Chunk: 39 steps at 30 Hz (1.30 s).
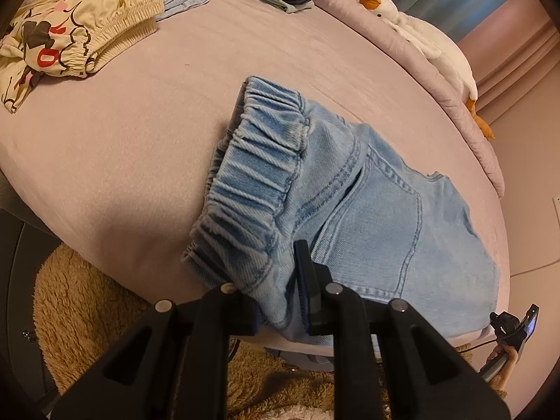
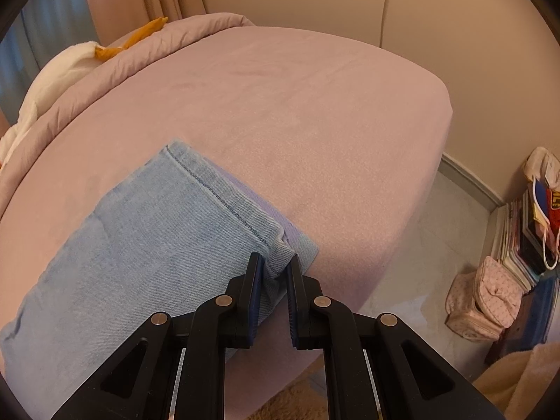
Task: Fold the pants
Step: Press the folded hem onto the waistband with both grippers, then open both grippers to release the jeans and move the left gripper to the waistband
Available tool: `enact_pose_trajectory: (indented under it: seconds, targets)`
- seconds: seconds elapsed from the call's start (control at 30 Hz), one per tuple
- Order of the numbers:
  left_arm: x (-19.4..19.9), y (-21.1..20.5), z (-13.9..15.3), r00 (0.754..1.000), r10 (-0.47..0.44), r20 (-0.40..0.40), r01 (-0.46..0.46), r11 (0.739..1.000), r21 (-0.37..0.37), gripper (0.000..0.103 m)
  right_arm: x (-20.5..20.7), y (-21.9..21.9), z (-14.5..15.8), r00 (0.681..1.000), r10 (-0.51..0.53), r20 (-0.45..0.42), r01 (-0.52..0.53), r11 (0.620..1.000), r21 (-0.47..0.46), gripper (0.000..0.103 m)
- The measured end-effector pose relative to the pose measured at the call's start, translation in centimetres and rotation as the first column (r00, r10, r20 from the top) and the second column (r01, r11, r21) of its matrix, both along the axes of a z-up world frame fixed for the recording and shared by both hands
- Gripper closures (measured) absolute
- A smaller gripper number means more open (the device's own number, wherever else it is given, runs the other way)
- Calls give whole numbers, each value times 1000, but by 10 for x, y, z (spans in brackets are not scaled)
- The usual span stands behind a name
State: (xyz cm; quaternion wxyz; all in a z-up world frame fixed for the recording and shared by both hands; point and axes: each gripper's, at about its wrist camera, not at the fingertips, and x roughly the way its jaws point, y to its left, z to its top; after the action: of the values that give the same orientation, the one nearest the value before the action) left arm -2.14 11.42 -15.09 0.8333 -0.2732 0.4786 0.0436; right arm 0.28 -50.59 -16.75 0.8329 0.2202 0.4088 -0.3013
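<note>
Gripping 1 jeans point(image 1: 367, 203): left hand-held gripper point(image 1: 276, 290) at waistband, right hand-held gripper point(image 2: 274, 266) at hem.

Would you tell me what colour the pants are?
Light blue denim pants, clearest in the left wrist view.

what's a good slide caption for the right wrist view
Right gripper with jaws closed on the hem corner of light-blue denim pants laid on a pink bed.
</note>
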Motion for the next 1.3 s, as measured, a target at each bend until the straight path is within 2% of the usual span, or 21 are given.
enact_pose_trajectory:
  seconds: [0.67, 0.77, 0.83, 0.87, 0.9, 0.93, 0.97, 1.0, 1.07, 1.13, 1.17, 1.23, 1.27, 1.3]
  targets:
    - [-1, -6, 0, 1000, 9, 3, -9, 1000, 26, 84, 5, 8, 2, 999, 13, -41, -16, 998, -65, 94]
    - [-4, -5, 2, 1000, 14, 2, -14, 1000, 15, 84, 6, 7, 4, 999, 15, -50, -19, 998, -64, 94]
    - [-5, -3, 10, 1000, -15, -7, 15, 1000, 3, 85, 6, 8, 7, 997, 29, -67, -34, 997, -71, 94]
    - [-6, -3, 15, 1000, -30, -10, 30, 1000, 0, 83, 6, 9, 9, 996, 37, -79, -44, 996, -79, 83]
    - [-8, -1, 20, 999, -38, -10, 38, 999, -2, 74, 4, 13, 14, 993, 40, -115, -53, 993, -109, 74]
    - [-11, 1, 27, 999, -41, -8, 41, 999, 4, 62, 1, 16, 19, 990, 29, -141, -50, 988, -143, 52]
    - [-14, 4, 35, 1000, -30, 1, 30, 999, 27, 32, -3, 18, 23, 989, 25, -145, -48, 985, -163, 39]
    - [-18, 8, 50, 999, -8, 41, 4, 997, 76, 20, -9, 23, 34, 992, 30, -120, -52, 982, -183, 39]
    - [-23, 13, 73, 992, -3, 129, -13, 993, 118, 19, -15, 32, 52, 996, 60, -60, -69, 984, -165, 39]
    - [-15, 21, 87, 982, -24, 186, 5, 995, 101, 14, -14, 47, 75, 992, 125, 31, -121, 987, -102, 38]
    - [-8, 24, 89, 982, -27, 189, 9, 996, 92, 12, -9, 61, 85, 980, 187, 74, -182, 981, -71, 38]
    - [12, 30, 86, 986, -22, 168, 7, 996, 90, 13, 9, 96, 100, 933, 340, 120, -337, 940, -41, 38]
    - [20, 32, 83, 987, -21, 160, 7, 996, 89, 13, 19, 115, 104, 899, 414, 139, -414, 910, -30, 38]
    - [34, 35, 76, 990, -22, 136, 9, 996, 91, 13, 32, 139, 107, 850, 504, 155, -509, 861, -7, 38]
